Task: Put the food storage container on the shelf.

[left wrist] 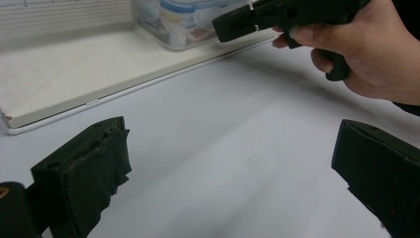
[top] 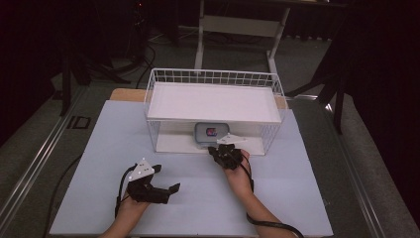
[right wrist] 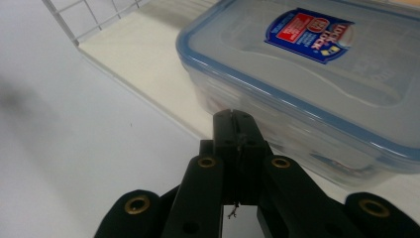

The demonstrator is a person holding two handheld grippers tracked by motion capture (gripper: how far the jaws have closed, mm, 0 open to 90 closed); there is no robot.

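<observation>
Right gripper (right wrist: 233, 124) is held with its jaws pressed together on nothing, just in front of the box (right wrist: 317, 74). That box is kept on the bottom shelf of the wire rack (top: 214, 77). Left gripper (top: 166, 184) is spread wide above the table (top: 109, 148).

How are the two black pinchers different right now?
The left gripper has its jaws wide apart; the right gripper has its jaws pressed together. The left gripper hovers over bare table, far from the wire rack; the right gripper's tip sits just before the plastic box on the rack's bottom shelf. Both are black and hand-held.
</observation>
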